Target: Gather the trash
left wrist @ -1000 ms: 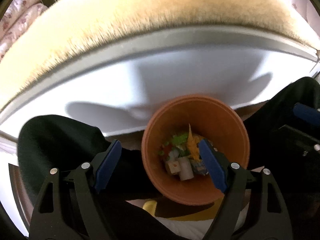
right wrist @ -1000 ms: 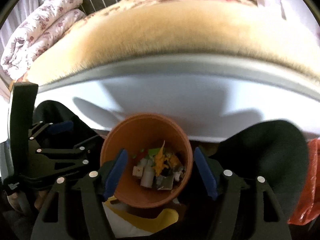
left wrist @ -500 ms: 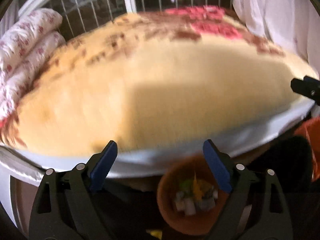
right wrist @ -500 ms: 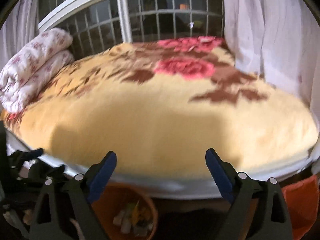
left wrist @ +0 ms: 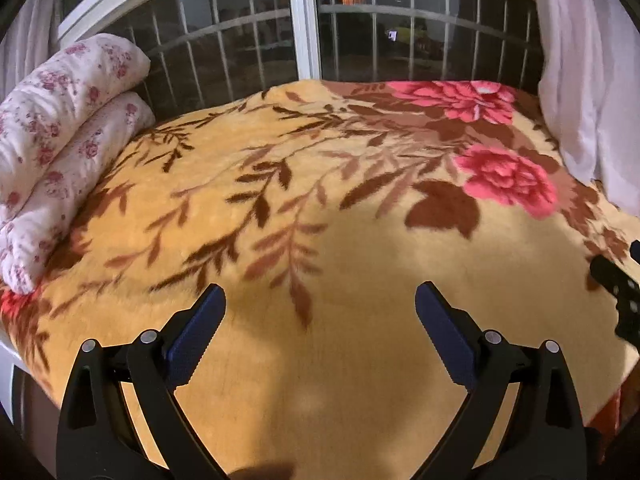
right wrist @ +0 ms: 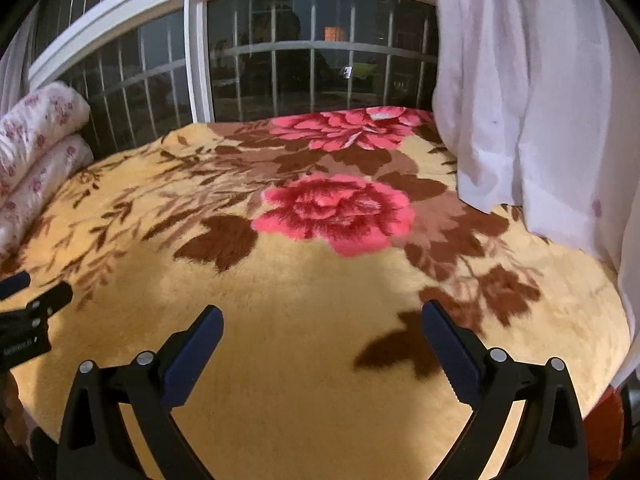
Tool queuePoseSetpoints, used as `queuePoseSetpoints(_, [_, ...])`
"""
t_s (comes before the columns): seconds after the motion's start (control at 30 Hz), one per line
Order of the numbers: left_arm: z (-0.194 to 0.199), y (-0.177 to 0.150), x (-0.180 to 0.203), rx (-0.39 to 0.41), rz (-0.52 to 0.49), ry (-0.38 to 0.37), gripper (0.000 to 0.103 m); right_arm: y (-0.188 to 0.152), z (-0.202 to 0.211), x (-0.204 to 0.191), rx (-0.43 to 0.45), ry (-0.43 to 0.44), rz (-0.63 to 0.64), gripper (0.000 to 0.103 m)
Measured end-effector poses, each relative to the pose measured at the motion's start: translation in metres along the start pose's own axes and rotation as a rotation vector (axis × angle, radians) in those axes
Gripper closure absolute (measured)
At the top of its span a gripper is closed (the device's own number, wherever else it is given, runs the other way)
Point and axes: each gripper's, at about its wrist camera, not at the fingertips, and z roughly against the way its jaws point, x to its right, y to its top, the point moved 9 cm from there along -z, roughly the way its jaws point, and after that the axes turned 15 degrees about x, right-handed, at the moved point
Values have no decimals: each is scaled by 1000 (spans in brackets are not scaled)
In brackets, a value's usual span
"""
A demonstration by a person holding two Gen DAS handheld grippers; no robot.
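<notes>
Above the yellow floral blanket: left gripper and right gripper, jaws spread wide after just opening, nothing between them. No trash visible on the blanket. Rolled floral quilt at its left edge, white curtain at its right.

Black angular arms on left gripper and right gripper, blue serrated pads, round silver screws at the pivots

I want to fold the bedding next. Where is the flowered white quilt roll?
The rolled quilt lies at the left edge of the bed in both wrist views, on the yellow blanket, against the barred window.
</notes>
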Motion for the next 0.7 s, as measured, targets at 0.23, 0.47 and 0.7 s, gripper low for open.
queuePoseSetpoints(0.23, [-40,-3,-4,-34,-5,-12,10,-2,-27,-18,-13,2,13,6])
queuePoseSetpoints(0.47, [-57,-14,-8,-70,0,-20,10,-13,-47,-23,-48,-10,-8,6])
queuePoseSetpoints(0.7, [-62,-16,-6,-75,-3,-26,10,-17,-54,-24,-60,-18,-4,6])
